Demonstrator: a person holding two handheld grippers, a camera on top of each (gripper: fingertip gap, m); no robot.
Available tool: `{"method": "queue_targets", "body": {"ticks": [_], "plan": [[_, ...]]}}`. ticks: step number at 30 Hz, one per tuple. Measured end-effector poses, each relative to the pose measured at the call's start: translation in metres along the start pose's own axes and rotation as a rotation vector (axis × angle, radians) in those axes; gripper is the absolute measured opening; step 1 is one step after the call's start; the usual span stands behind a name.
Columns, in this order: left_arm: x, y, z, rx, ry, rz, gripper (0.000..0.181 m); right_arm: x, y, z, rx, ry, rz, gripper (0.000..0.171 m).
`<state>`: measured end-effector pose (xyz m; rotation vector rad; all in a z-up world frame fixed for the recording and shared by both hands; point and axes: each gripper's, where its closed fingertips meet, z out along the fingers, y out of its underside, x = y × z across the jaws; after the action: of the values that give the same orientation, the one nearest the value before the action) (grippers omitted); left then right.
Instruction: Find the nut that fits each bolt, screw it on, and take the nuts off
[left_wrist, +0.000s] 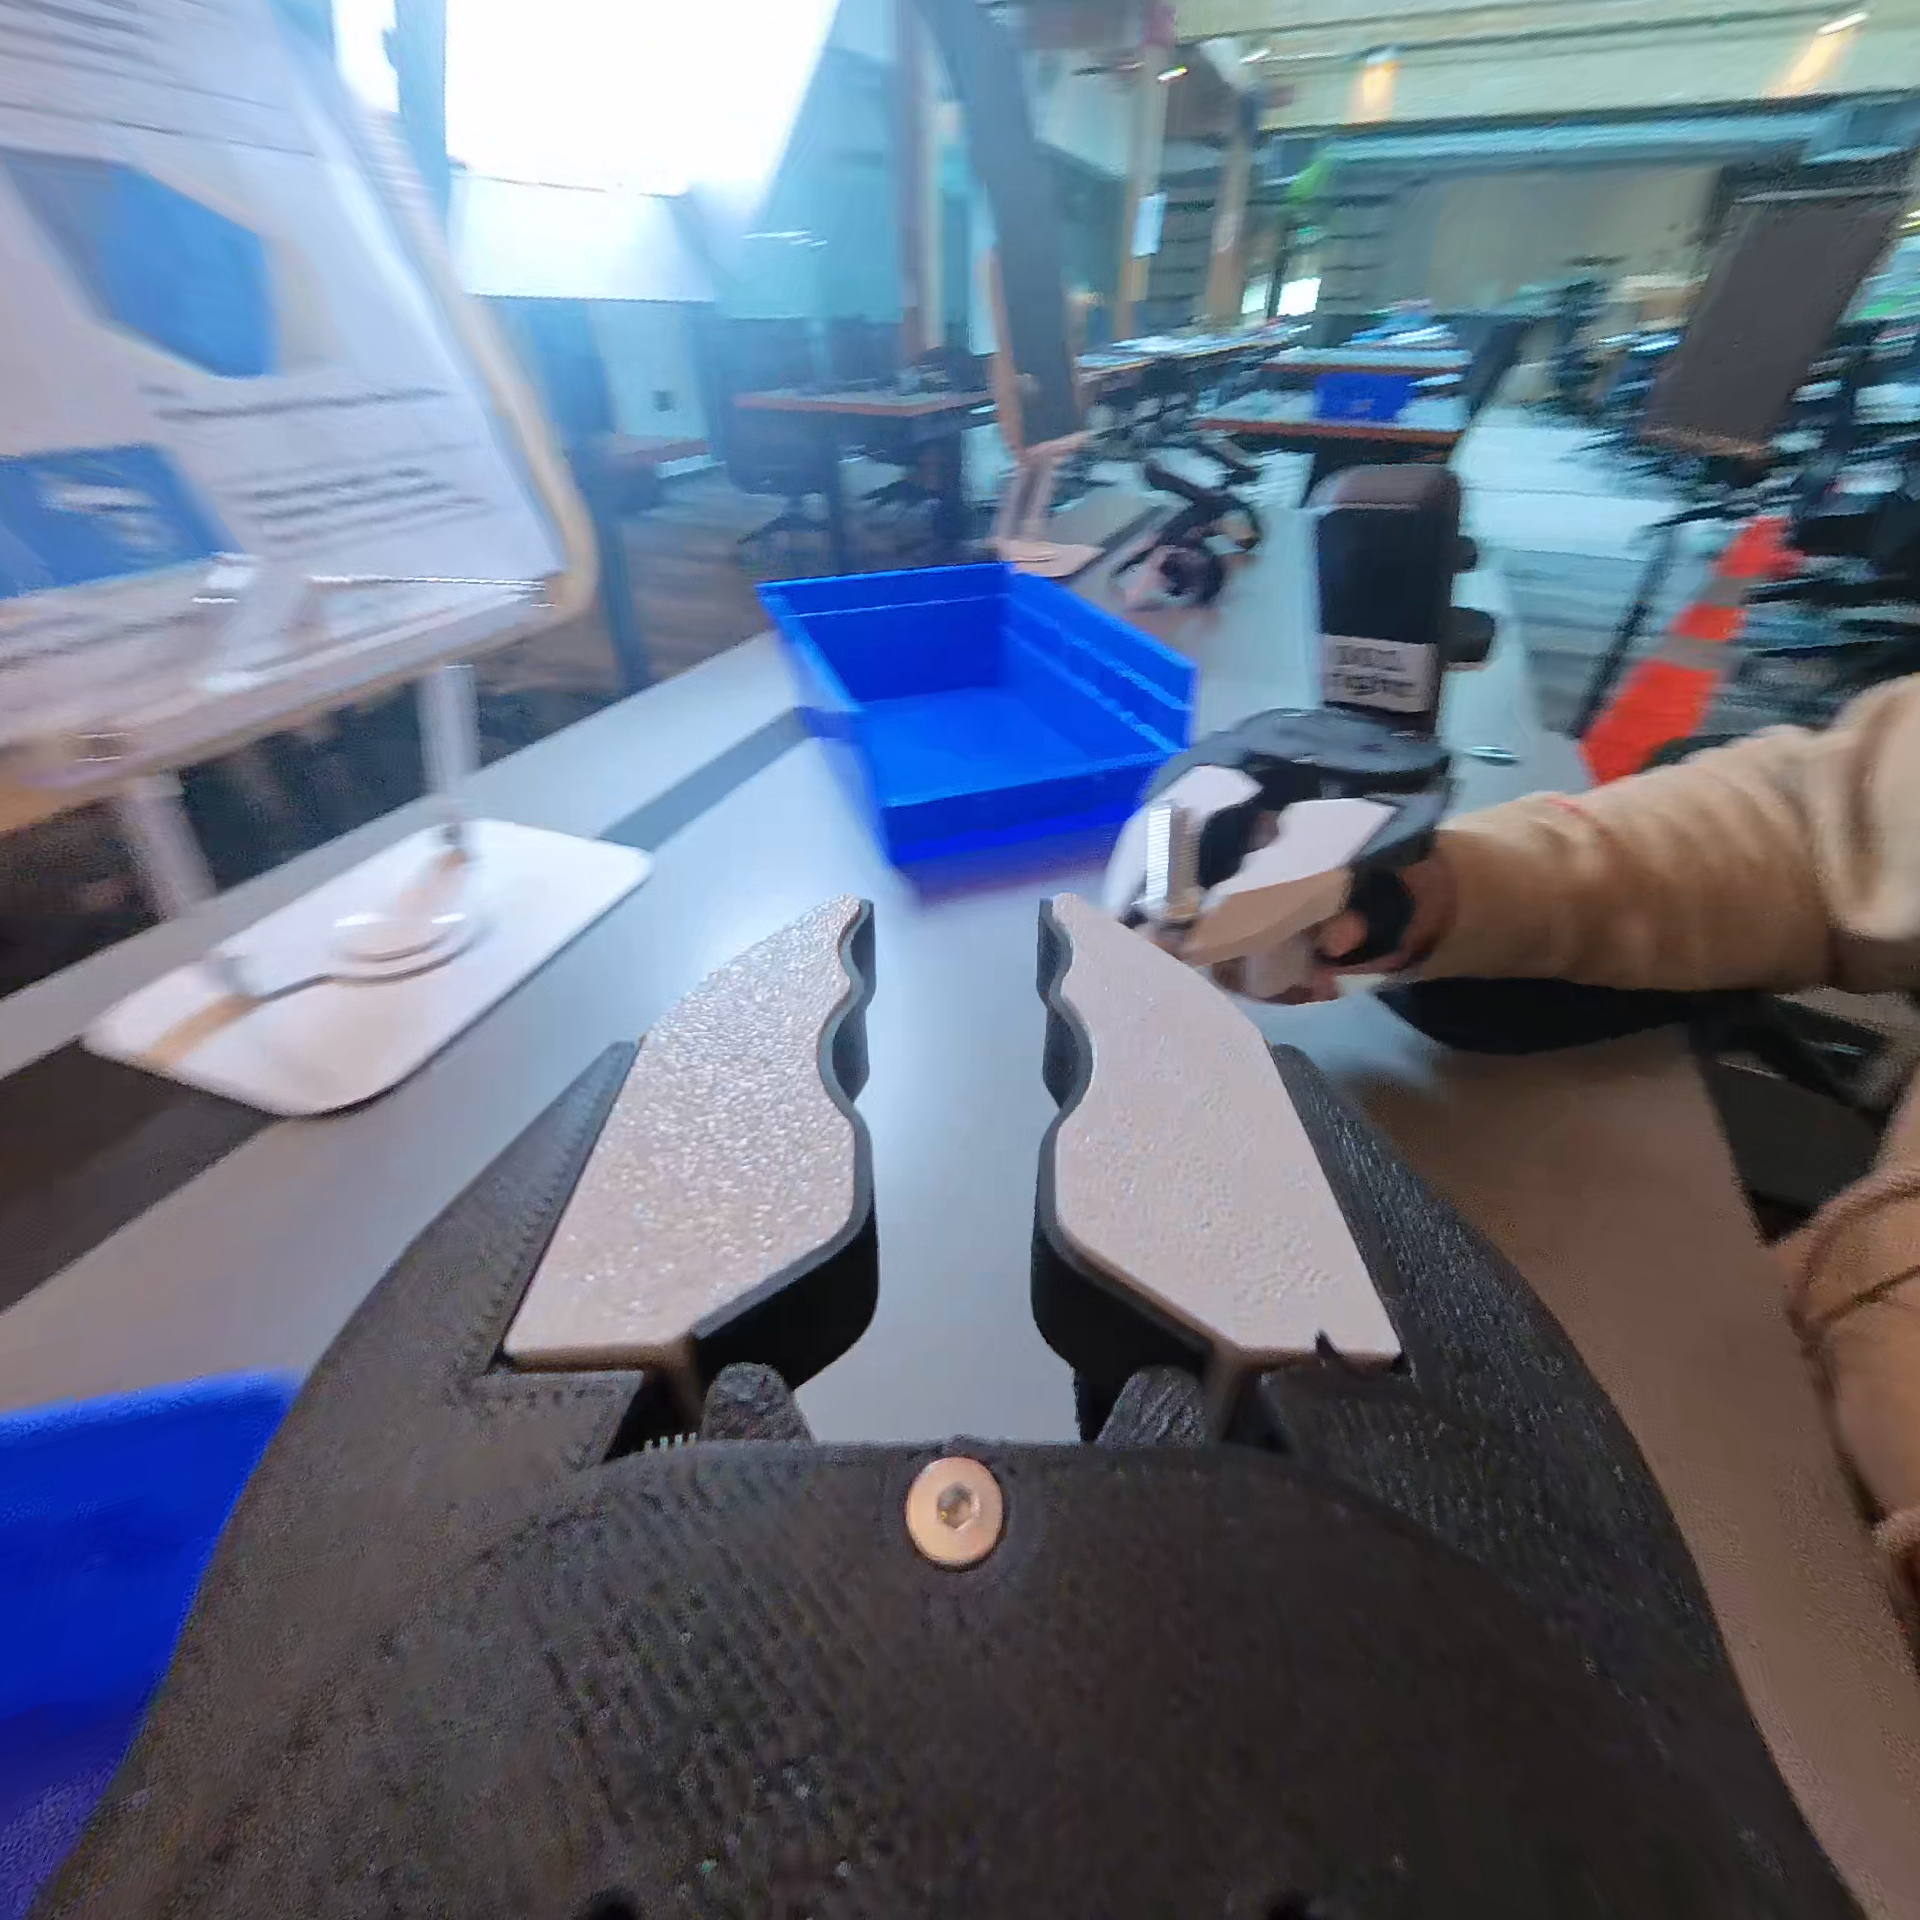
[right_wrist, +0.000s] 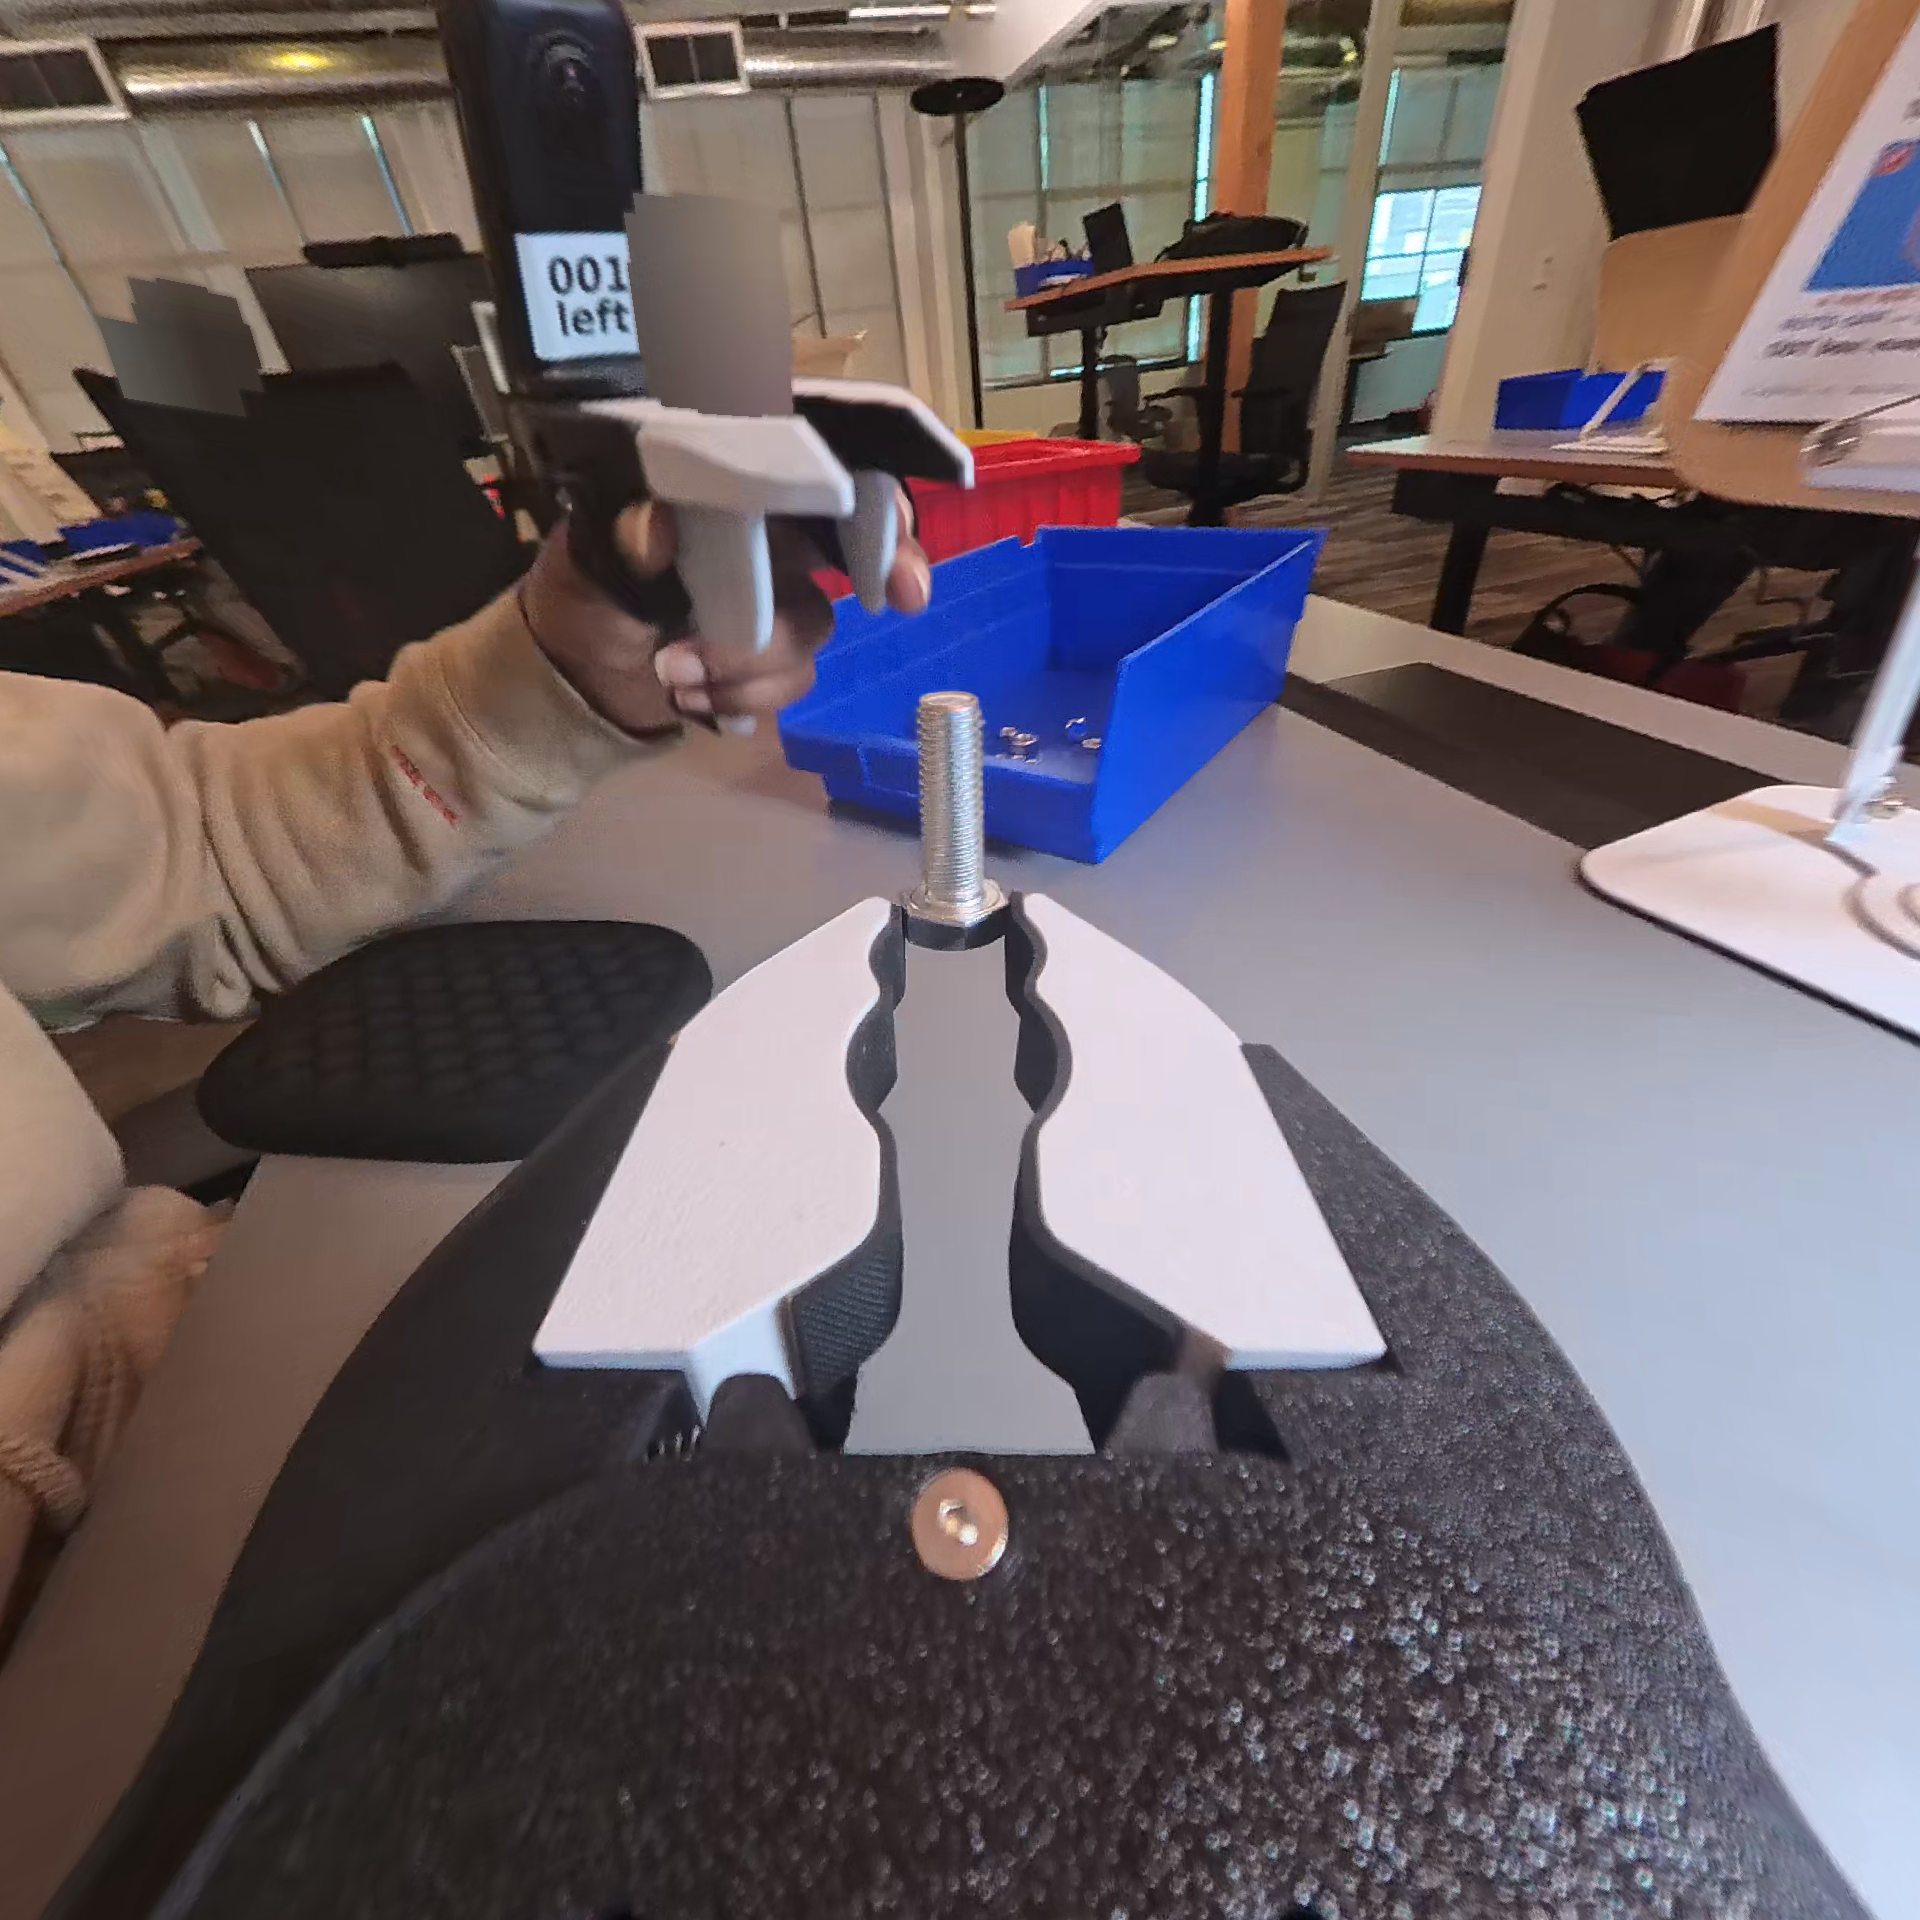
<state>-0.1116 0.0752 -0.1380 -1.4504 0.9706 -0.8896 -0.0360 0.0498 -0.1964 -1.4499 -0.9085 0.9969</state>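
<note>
The right gripper (right_wrist: 954, 914) pinches a silver bolt (right_wrist: 950, 800) by its six-sided head, right at the tips of its two white fingers (right_wrist: 769, 1122). The bolt stands straight up, with its threaded end on top. No nut is on it. In the left wrist view the same bolt (left_wrist: 1164, 862) shows small and blurry in the right gripper (left_wrist: 1169, 914), which a hand (left_wrist: 1371, 925) in a tan sleeve (left_wrist: 1662, 862) holds over the grey table (left_wrist: 727, 831).

The left gripper (left_wrist: 956, 925) has its fingers apart, and nothing is between them. Only the grey table shows through the gap. In the right wrist view the left gripper (right_wrist: 904, 436) is up in the air, above the near end of a blue bin (right_wrist: 1195, 717), and a hand (right_wrist: 707, 634) holds its white handle.

The blue bin sits on the grey table (right_wrist: 1455, 1039) past the bolt. A few small silver nuts (right_wrist: 1049, 740) lie on its floor. In the left wrist view a blue bin (left_wrist: 977, 707) sits on the table ahead of the open fingers, but its inside is too blurry to show any nuts there.

A white flat stand base (left_wrist: 364, 956) sits on the table to the left in that view, and it holds up a big paper sign (left_wrist: 208, 343). A red bin (right_wrist: 1029, 488) sits behind the blue one in the right wrist view.
</note>
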Motion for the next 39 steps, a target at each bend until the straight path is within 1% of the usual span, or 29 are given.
{"method": "queue_targets", "body": {"ticks": [2, 4, 6, 8, 10, 12, 13, 15, 17, 19, 23, 26, 28, 30, 31, 33, 35, 36, 39], "plan": [[-0.044, -0.013, -0.034, -0.039, -0.152, 0.022, 0.025, 0.006, -0.005, -0.005, 0.013, 0.020, 0.004, 0.018], [-0.093, -0.022, -0.074, -0.108, -0.316, 0.036, 0.014, 0.009, -0.008, -0.008, 0.025, 0.025, 0.021, 0.019], [-0.139, -0.020, -0.111, -0.222, -0.449, 0.022, 0.002, 0.009, -0.008, -0.009, 0.021, 0.023, 0.022, 0.019], [-0.175, -0.005, -0.141, -0.378, -0.514, -0.005, 0.000, 0.006, -0.006, -0.008, 0.008, 0.020, 0.002, 0.019], [-0.200, 0.026, -0.161, -0.572, -0.527, -0.059, 0.000, 0.003, -0.004, -0.006, -0.009, 0.015, -0.015, 0.019], [-0.214, 0.062, -0.175, -0.768, -0.503, -0.094, 0.000, -0.001, -0.001, -0.004, -0.024, 0.001, -0.025, 0.019], [-0.219, 0.080, -0.180, -0.869, -0.487, -0.106, 0.002, -0.003, 0.001, -0.003, -0.028, -0.010, -0.028, 0.019], [-0.223, 0.113, -0.186, -1.049, -0.439, -0.107, 0.014, -0.006, 0.003, -0.002, -0.031, -0.028, -0.029, 0.019], [-0.224, 0.138, -0.186, -1.183, -0.385, -0.107, 0.021, -0.007, 0.006, 0.000, -0.041, -0.036, -0.025, 0.019], [-0.225, 0.158, -0.182, -1.268, -0.338, -0.128, 0.025, -0.005, 0.010, 0.001, -0.056, -0.037, -0.018, 0.019], [-0.223, 0.182, -0.178, -1.380, -0.245, -0.177, 0.029, -0.001, 0.016, 0.001, -0.071, -0.030, -0.002, 0.019], [-0.224, 0.186, -0.171, -1.391, -0.205, -0.180, 0.030, 0.001, 0.017, 0.001, -0.073, -0.030, 0.009, 0.019], [-0.227, 0.191, -0.173, -1.438, -0.209, -0.158, 0.031, 0.002, 0.018, 0.001, -0.075, -0.033, 0.017, 0.019], [-0.223, 0.197, -0.175, -1.476, -0.183, -0.175, 0.031, 0.003, 0.019, 0.001, -0.078, -0.036, 0.023, 0.019], [-0.222, 0.200, -0.177, -1.495, -0.179, -0.179, 0.029, 0.003, 0.019, 0.001, -0.079, -0.037, 0.025, 0.019], [-0.222, 0.203, -0.176, -1.501, -0.171, -0.174, 0.018, 0.003, 0.019, 0.001, -0.078, -0.038, 0.027, 0.019], [-0.229, 0.197, -0.171, -1.459, -0.210, -0.149, 0.018, 0.003, 0.019, 0.001, -0.076, -0.036, 0.026, 0.019], [-0.226, 0.191, -0.168, -1.436, -0.200, -0.155, 0.018, 0.003, 0.019, 0.001, -0.075, -0.035, 0.025, 0.019], [-0.205, 0.156, -0.150, -1.352, -0.143, -0.111, 0.018, 0.002, 0.019, 0.002, -0.072, -0.035, 0.020, 0.019]]}}
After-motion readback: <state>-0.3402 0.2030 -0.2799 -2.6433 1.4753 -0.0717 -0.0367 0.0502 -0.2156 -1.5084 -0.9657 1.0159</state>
